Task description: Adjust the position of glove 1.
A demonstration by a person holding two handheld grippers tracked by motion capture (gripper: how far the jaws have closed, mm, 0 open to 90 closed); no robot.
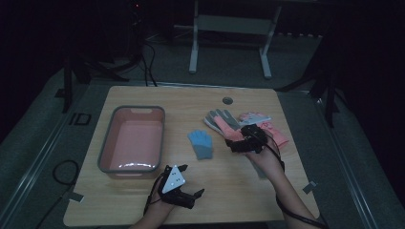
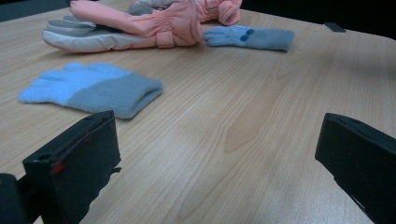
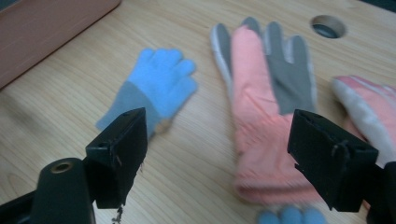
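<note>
The right tongs [image 3: 219,158] hang open and empty over the cuff of a pink-and-grey ski glove [image 3: 261,107] lying flat on the wooden counter [image 1: 143,200] — a blue knit glove [image 3: 154,84] lies just beside it. The left tongs [image 2: 215,158] rest open, holding nothing.

Black left claw [image 1: 184,183] wears a grey triangular plate and black cable.

showing pale matt wood grain on the table [image 2: 261,140]; lying on it, a fuzzy blue-grey knitted glove [image 3: 154,86], beside a smooth padded pink fabric glove [image 3: 254,116] with grey palm, near a glossy pink plastic tub [image 1: 131,143].
</note>
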